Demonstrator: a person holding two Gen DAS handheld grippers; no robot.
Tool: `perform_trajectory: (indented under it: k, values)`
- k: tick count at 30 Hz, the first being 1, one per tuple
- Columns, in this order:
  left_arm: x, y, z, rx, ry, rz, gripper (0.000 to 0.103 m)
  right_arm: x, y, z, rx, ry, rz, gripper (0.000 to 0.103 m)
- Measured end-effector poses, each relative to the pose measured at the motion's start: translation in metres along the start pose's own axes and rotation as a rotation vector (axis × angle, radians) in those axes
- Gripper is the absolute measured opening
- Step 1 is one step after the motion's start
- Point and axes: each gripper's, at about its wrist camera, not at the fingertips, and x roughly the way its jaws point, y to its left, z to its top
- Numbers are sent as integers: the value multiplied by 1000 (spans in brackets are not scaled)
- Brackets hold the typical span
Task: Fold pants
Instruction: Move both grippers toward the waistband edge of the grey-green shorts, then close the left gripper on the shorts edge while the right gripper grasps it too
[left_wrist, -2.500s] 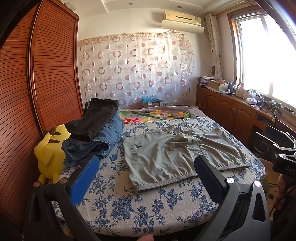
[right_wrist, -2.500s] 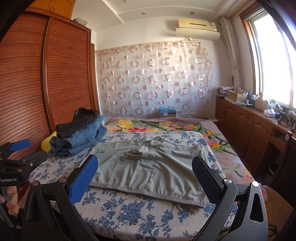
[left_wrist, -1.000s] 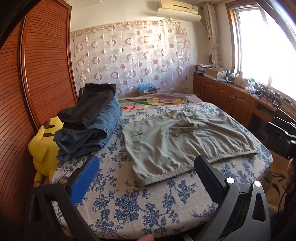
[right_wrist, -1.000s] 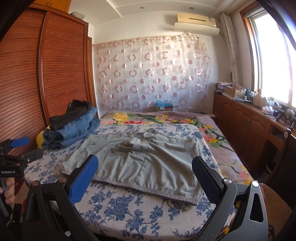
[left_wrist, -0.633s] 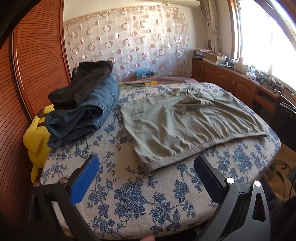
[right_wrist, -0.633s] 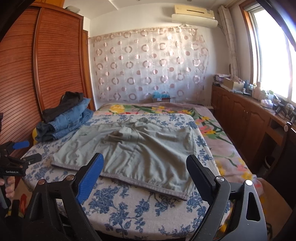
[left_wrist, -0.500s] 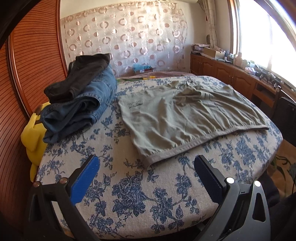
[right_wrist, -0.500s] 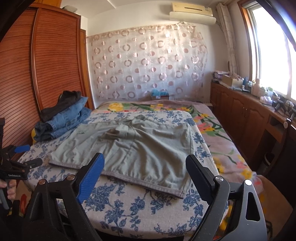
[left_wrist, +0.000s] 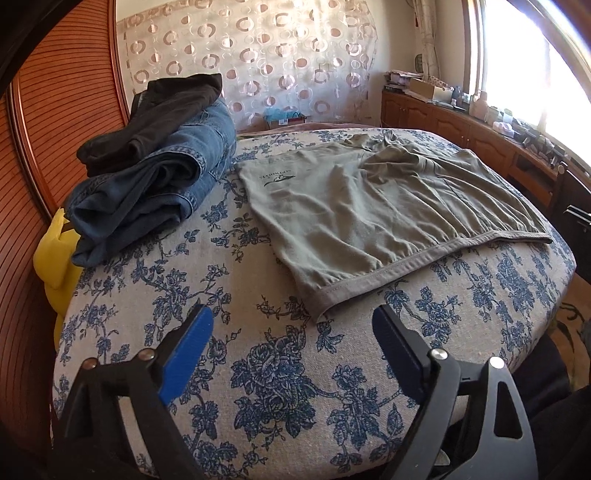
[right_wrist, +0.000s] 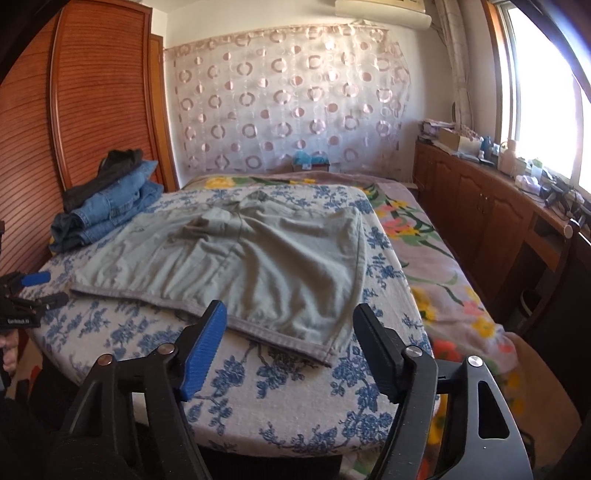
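Olive-green shorts (left_wrist: 369, 210) lie spread flat on the blue-flowered bed cover (left_wrist: 258, 369), waistband toward me. They also show in the right wrist view (right_wrist: 251, 258). My left gripper (left_wrist: 291, 328) is open and empty, just above the cover in front of the waistband's near left corner. My right gripper (right_wrist: 290, 321) is open and empty, hovering over the waistband's near right corner. The left gripper also shows at the left edge of the right wrist view (right_wrist: 26, 291).
A pile of folded jeans and dark trousers (left_wrist: 155, 155) lies at the bed's left side, over a yellow plush toy (left_wrist: 55, 251). A wooden wardrobe (right_wrist: 92, 103) stands left. Low wooden cabinets (right_wrist: 498, 221) run along the right under the window.
Both grippers have moved forward and down toward the shorts' waistband. Their jaws have narrowed a little but stay open. The shorts have not moved.
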Motion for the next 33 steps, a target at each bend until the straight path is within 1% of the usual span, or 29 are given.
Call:
perform_trajectory:
  k: [1, 3, 16, 19, 22, 28, 29, 31, 32, 33]
  values:
    - [2, 1, 0, -2, 6, -1, 84, 3, -3, -2, -3, 13, -2, 67]
    - [6, 2, 0, -3, 12, -1, 78, 9, -8, -7, -7, 39, -3, 64]
    - [20, 6, 7, 1, 30, 26, 77, 34, -28, -27, -33, 155, -54, 63]
    - [22, 7, 8, 1, 30, 25, 77, 36, -28, -28, -44, 169, -61, 63]
    - [24, 6, 11, 4, 31, 23, 72, 43, -27, -28, -57, 178, -75, 63]
    - [28, 5, 16, 11, 30, 22, 69, 49, -22, -22, -75, 168, -77, 59]
    - [29, 5, 16, 9, 32, 21, 66, 50, -22, -21, -78, 165, -79, 57]
    - [28, 6, 15, 3, 29, 13, 63, 50, -20, -20, -78, 155, -74, 49]
    - [28, 6, 14, 3, 27, 7, 58, 50, -20, -20, -78, 154, -72, 41]
    - [27, 6, 14, 2, 25, 1, 50, 51, -20, -19, -80, 156, -73, 34]
